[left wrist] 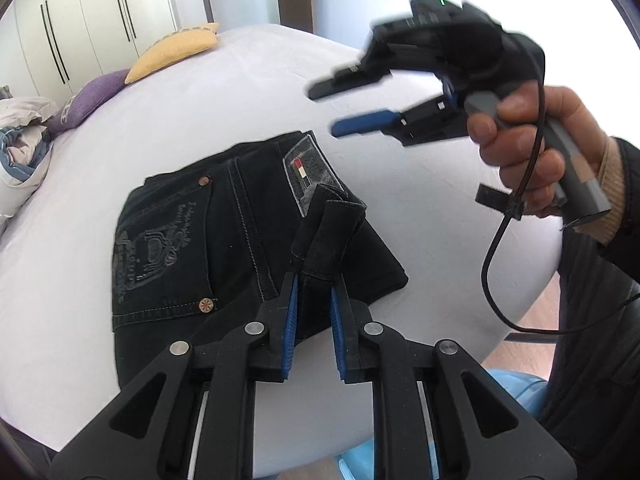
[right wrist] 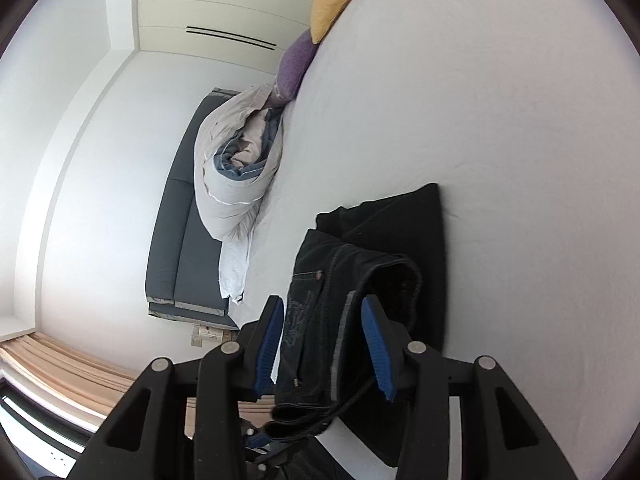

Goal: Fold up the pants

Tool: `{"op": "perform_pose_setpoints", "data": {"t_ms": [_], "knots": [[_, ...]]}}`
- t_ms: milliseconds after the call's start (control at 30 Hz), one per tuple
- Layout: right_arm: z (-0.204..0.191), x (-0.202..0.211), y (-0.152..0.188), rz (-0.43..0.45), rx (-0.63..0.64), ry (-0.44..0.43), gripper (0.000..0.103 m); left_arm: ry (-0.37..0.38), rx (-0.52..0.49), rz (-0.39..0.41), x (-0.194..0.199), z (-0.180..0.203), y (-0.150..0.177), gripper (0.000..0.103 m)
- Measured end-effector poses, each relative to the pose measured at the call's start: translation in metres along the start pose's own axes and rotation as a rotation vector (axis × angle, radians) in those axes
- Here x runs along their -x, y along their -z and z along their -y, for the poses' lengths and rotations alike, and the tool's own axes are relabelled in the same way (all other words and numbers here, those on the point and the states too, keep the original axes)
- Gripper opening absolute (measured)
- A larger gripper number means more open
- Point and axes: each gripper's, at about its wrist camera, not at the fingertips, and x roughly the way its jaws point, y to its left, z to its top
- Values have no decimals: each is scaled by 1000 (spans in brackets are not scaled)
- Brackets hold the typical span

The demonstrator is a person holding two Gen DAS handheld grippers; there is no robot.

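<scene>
Black jeans (left wrist: 188,248) lie folded on the white bed (left wrist: 240,92), back pocket and waist label facing up. My left gripper (left wrist: 314,284) is shut on the folded leg hems (left wrist: 332,236), which stand up between its blue pads. My right gripper (left wrist: 340,110) hovers above the bed beyond the jeans, open and empty, held by a hand (left wrist: 532,152). In the right wrist view the right gripper (right wrist: 324,312) is open, its fingers apart from the jeans (right wrist: 360,276) that show between them.
A yellow pillow (left wrist: 176,50) and a purple pillow (left wrist: 86,102) lie at the far side of the bed. A bundled duvet (right wrist: 236,168) lies by the dark headboard (right wrist: 176,216). White wardrobes (left wrist: 80,20) stand behind. A cable (left wrist: 492,264) hangs from the right gripper.
</scene>
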Motion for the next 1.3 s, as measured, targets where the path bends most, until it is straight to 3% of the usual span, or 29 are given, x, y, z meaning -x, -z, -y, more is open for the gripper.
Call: {"op": "perform_pose_setpoints", "data": {"t_ms": [200, 400, 567, 733, 767, 900, 933, 1100, 1167, 1267, 1300], "knots": [[-6, -19, 6, -49, 15, 4, 45, -1, 33, -37, -21, 37, -6, 17], [10, -18, 5, -46, -18, 72, 45, -25, 109, 19, -26, 40, -12, 19], [19, -18, 4, -56, -15, 176, 45, -72, 15, 11, -35, 65, -7, 23], [23, -46, 1, -130, 23, 250, 47, -35, 48, 14, -40, 58, -3, 23], [22, -53, 1, -149, 36, 253, 45, -36, 45, 15, -37, 57, -6, 23], [14, -73, -4, -180, 110, 294, 17, -38, 42, 18, -36, 58, -8, 23], [13, -73, -8, -167, 105, 278, 11, -36, 44, 21, -36, 56, -9, 23], [-18, -59, -25, -74, 196, 229, 11, -28, 31, 82, -22, 61, -21, 23], [-20, -57, -30, -58, 188, 206, 11, -17, 20, 69, -31, 65, -23, 23], [11, -66, -29, -123, 65, 185, 11, -13, 28, 31, -49, 66, -14, 23], [24, -68, -25, -143, 34, 212, 17, -8, 35, 33, -48, 65, -12, 23]]}}
